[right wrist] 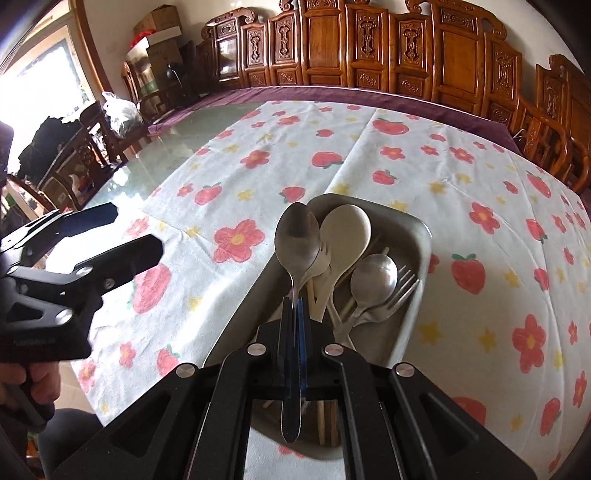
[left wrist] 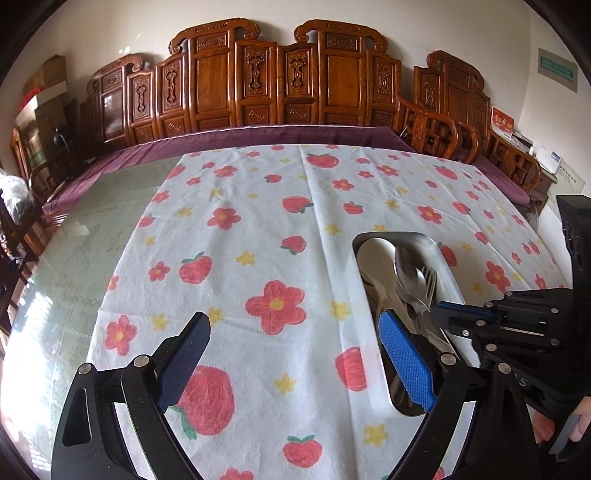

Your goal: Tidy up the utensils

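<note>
A steel tray (right wrist: 421, 236) on the flowered cloth holds a pale wooden spoon (right wrist: 345, 229), a second metal spoon (right wrist: 373, 278), a metal fork (right wrist: 400, 286) and chopsticks. My right gripper (right wrist: 295, 306) is shut on the handle of a metal spoon (right wrist: 297, 236) and holds it above the tray, bowl pointing away. My left gripper (left wrist: 291, 325) is open and empty, hovering over the cloth just left of the tray (left wrist: 448, 269). The right gripper (left wrist: 461, 314) also shows in the left wrist view, over the tray. The left gripper (right wrist: 110, 236) shows at the left of the right wrist view.
The white cloth with red flowers and strawberries (left wrist: 258, 221) covers part of a glass-topped table (left wrist: 92, 236). A carved wooden bench with a purple cushion (left wrist: 258, 136) runs along the far edge. Wooden chairs and boxes (right wrist: 155, 33) stand at the left.
</note>
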`<state>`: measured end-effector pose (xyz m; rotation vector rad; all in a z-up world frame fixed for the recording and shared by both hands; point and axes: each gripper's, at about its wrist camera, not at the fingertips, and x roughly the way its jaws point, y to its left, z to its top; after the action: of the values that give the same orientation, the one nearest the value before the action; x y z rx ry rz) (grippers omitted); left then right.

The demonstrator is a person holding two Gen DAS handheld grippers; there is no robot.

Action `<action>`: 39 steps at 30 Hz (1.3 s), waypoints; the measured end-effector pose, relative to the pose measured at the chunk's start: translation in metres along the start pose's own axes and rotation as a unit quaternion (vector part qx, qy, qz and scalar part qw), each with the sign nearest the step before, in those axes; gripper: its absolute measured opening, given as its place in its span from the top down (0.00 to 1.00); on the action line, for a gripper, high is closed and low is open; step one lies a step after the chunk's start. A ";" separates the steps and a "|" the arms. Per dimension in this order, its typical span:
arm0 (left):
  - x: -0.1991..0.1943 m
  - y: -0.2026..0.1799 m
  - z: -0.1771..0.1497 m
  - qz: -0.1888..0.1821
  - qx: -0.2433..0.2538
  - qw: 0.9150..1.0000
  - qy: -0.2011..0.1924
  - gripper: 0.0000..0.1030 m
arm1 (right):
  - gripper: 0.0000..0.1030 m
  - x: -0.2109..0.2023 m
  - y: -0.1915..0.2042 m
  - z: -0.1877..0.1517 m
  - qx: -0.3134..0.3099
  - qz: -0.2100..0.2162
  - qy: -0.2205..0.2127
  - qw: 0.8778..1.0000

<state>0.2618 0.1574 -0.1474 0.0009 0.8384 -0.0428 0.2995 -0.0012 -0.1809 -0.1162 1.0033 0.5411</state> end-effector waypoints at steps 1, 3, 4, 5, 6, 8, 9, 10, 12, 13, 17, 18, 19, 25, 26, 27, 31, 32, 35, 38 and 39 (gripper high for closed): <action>0.001 0.001 0.000 0.000 0.000 1.000 0.002 0.14 | 0.96 0.004 -0.001 0.001 0.002 -0.003 0.002 1.000; 0.003 0.002 -0.001 -0.001 0.000 1.000 0.003 0.14 | 0.96 0.012 -0.004 0.002 0.007 -0.014 0.007 1.000; 0.003 0.002 -0.001 -0.002 0.001 1.000 0.003 0.14 | 0.96 0.016 -0.007 0.002 0.011 -0.018 0.009 1.000; 0.004 0.002 -0.001 -0.003 0.001 1.000 0.003 0.14 | 0.96 0.020 -0.011 0.002 0.019 -0.024 0.014 0.999; 0.004 0.001 -0.001 -0.004 0.001 1.000 0.004 0.14 | 0.96 0.025 -0.016 0.003 0.030 -0.027 0.019 0.999; 0.006 0.001 -0.002 -0.006 0.001 1.000 0.006 0.14 | 0.96 0.031 -0.024 0.003 0.047 -0.032 0.025 0.998; 0.006 0.000 -0.002 -0.007 0.001 1.000 0.006 0.14 | 0.96 0.034 -0.027 0.002 0.051 -0.033 0.026 0.998; 0.007 0.000 -0.003 -0.006 0.001 1.000 0.006 0.14 | 0.96 0.036 -0.029 0.002 0.055 -0.034 0.026 0.998; 0.007 -0.001 -0.003 -0.007 0.001 1.000 0.007 0.14 | 0.96 0.040 -0.033 0.001 0.062 -0.033 0.027 0.997; 0.007 -0.001 -0.003 -0.008 0.001 1.000 0.006 0.14 | 0.96 0.040 -0.034 0.002 0.064 -0.033 0.026 0.997; 0.007 -0.005 -0.005 -0.007 0.002 1.000 0.007 0.14 | 0.94 0.039 -0.036 0.001 0.061 -0.029 0.016 0.998; 0.007 -0.005 -0.005 -0.006 0.002 1.000 0.007 0.14 | 0.94 0.036 -0.036 0.001 0.060 -0.024 0.010 0.998; 0.007 -0.004 -0.005 -0.006 0.002 1.000 0.007 0.14 | 0.94 0.034 -0.036 0.001 0.058 -0.024 0.008 0.998; 0.003 -0.009 -0.009 -0.007 -0.002 1.000 0.006 0.14 | 0.94 0.012 -0.036 -0.001 0.044 -0.006 -0.013 0.999; 0.001 -0.011 -0.011 -0.007 -0.004 1.000 0.005 0.14 | 0.94 0.006 -0.035 -0.003 0.039 -0.008 -0.018 0.999; -0.002 -0.013 -0.012 -0.009 -0.006 1.000 0.004 0.14 | 0.94 -0.003 -0.036 -0.006 0.034 -0.011 -0.024 0.999; -0.011 -0.026 -0.014 -0.007 -0.001 1.000 0.002 0.14 | 0.94 -0.035 -0.040 -0.019 0.029 -0.008 -0.046 0.998; -0.014 -0.031 -0.015 -0.006 0.000 1.000 0.001 0.14 | 0.94 -0.043 -0.042 -0.024 0.028 -0.011 -0.047 0.998; -0.024 -0.044 -0.016 -0.008 -0.001 1.000 0.002 0.13 | 0.86 -0.070 -0.048 -0.038 0.031 -0.019 -0.056 0.998; -0.037 -0.062 -0.020 -0.018 0.001 1.000 -0.001 0.09 | 0.58 -0.099 -0.055 -0.053 0.036 -0.036 -0.071 0.996; -0.043 -0.069 -0.022 -0.019 0.003 1.000 -0.002 0.09 | 0.52 -0.111 -0.057 -0.058 0.037 -0.042 -0.079 0.995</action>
<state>0.2147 0.0906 -0.1292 -0.0091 0.8339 -0.0802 0.2358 -0.1113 -0.1298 -0.0484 0.8597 0.4283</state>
